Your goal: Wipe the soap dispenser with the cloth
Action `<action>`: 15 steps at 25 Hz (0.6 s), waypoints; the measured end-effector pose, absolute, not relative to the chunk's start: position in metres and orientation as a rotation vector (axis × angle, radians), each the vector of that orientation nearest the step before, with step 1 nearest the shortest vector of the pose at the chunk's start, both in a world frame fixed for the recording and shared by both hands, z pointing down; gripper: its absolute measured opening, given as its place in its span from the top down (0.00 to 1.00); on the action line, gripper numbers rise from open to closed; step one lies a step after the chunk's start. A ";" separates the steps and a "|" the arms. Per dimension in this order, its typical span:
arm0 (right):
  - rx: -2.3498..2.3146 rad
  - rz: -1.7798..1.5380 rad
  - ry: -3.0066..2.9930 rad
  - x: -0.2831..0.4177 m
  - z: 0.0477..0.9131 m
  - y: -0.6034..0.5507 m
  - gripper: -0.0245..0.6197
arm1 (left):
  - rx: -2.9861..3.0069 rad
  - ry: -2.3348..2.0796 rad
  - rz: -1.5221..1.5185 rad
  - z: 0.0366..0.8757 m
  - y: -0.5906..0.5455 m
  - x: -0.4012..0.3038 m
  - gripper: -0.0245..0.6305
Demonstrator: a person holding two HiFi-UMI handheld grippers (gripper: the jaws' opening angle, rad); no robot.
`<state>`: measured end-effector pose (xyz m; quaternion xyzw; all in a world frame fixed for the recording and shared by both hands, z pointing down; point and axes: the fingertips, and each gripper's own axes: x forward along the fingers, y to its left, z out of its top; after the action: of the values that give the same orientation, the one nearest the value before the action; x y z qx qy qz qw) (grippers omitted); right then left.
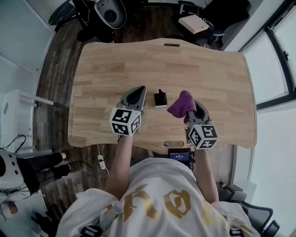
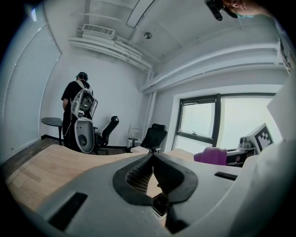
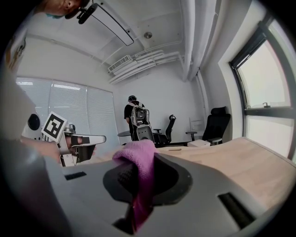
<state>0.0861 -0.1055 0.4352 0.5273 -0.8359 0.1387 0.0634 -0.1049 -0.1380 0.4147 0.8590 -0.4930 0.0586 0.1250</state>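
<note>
The soap dispenser (image 1: 160, 98), a small white block with a black pump top, stands on the wooden table (image 1: 208, 69) near its front middle. My left gripper (image 1: 139, 90) lies just left of the dispenser, shut with nothing between its jaws. In the left gripper view the dispenser (image 2: 160, 203) shows low down behind the closed jaws, and the purple cloth (image 2: 212, 156) sits off to the right. My right gripper (image 1: 193, 107) is just right of the dispenser, shut on the purple cloth (image 1: 181, 103), which bunches over its tips. The cloth (image 3: 140, 171) hangs between the jaws in the right gripper view.
A person with a backpack (image 2: 79, 109) stands beyond the table's far end beside a grey machine (image 1: 110, 13). Black office chairs (image 2: 156, 135) and a white box (image 1: 193, 23) are back there. A small screen device (image 1: 180, 155) sits at the table's front edge.
</note>
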 end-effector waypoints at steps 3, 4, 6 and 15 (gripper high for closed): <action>1.569 0.413 -2.515 0.086 0.441 -0.113 0.91 | 2.498 -1.439 0.179 0.420 -0.143 -0.103 0.95; 1.563 0.415 -2.514 0.086 0.442 -0.115 0.91 | 2.491 -1.442 0.175 0.421 -0.143 -0.104 0.95; 1.559 0.420 -2.511 0.086 0.444 -0.117 0.91 | 2.469 -1.442 0.142 0.422 -0.141 -0.107 0.95; 1.530 0.438 -2.490 0.084 0.461 -0.122 0.91 | 2.402 -1.429 0.132 0.446 -0.144 -0.114 0.95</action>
<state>0.0845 -0.1218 0.4607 0.5154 -0.8390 0.1477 0.0931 -0.1139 -0.1442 0.4460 0.8458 -0.5032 0.0464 0.1710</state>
